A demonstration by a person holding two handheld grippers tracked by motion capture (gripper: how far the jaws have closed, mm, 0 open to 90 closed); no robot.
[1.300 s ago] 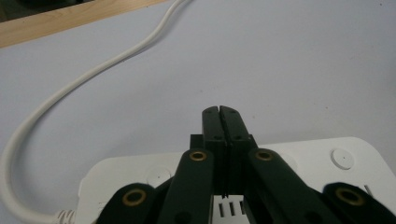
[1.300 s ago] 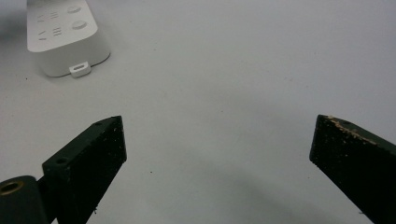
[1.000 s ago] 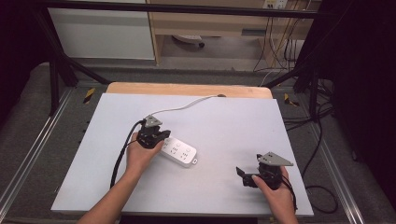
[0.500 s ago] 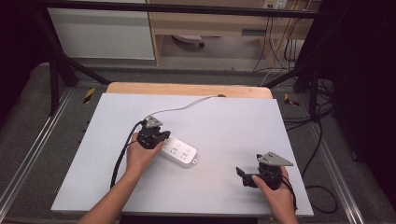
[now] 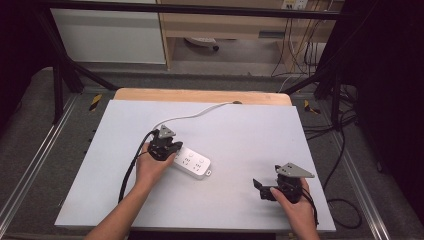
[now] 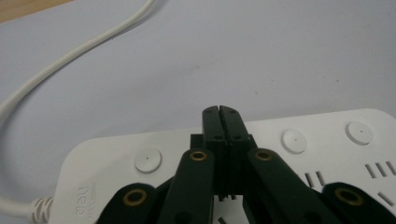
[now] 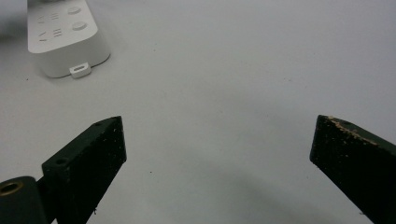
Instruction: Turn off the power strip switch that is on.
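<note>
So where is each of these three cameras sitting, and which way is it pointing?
High view: above the person's side, looking forward and down on the table; forearms, left gripper and right gripper show.
Left gripper view: rides the left gripper, looking along its closed jaws over the power strip.
Right gripper view: rides the right gripper, looking between its open jaws across the table.
All three share the power strip.

Overhead forward-down view, close gripper cameras sharing power strip (image 5: pixel 191 162)
</note>
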